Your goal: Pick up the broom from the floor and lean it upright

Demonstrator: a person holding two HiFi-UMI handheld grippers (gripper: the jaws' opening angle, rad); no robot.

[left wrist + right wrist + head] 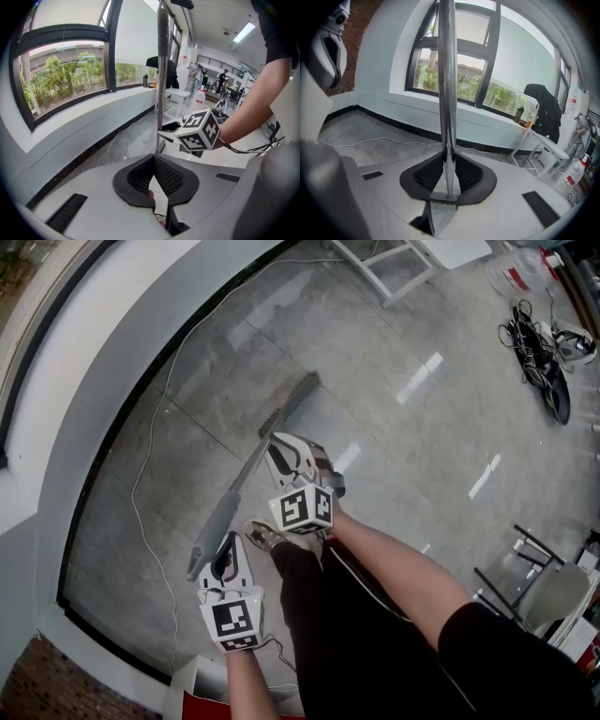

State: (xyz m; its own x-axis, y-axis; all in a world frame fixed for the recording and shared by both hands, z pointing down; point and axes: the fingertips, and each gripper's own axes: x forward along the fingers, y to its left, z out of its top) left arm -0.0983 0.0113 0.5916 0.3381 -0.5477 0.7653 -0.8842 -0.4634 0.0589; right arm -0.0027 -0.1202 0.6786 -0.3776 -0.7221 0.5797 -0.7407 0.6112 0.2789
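The broom (242, 486) has a grey handle and a dark brush head (291, 401) resting on the grey tiled floor; it stands tilted toward me. My right gripper (278, 448) is shut on the handle about midway. In the right gripper view the handle (446, 70) rises straight up out of the shut gripper (447, 161). My left gripper (227, 545) sits just right of the handle's upper end, apart from it. Seen from the left gripper view, that gripper (154, 158) is shut with nothing in it, and the handle (162, 70) stands ahead with the right gripper's marker cube (199, 131) beside it.
A white cable (141, 465) snakes along the floor by the curved window wall (103, 381). White table legs (384, 273) stand at the far side, a tangle of cables (532, 348) at far right, a folding chair (548, 592) at near right. My legs (366, 615) are below.
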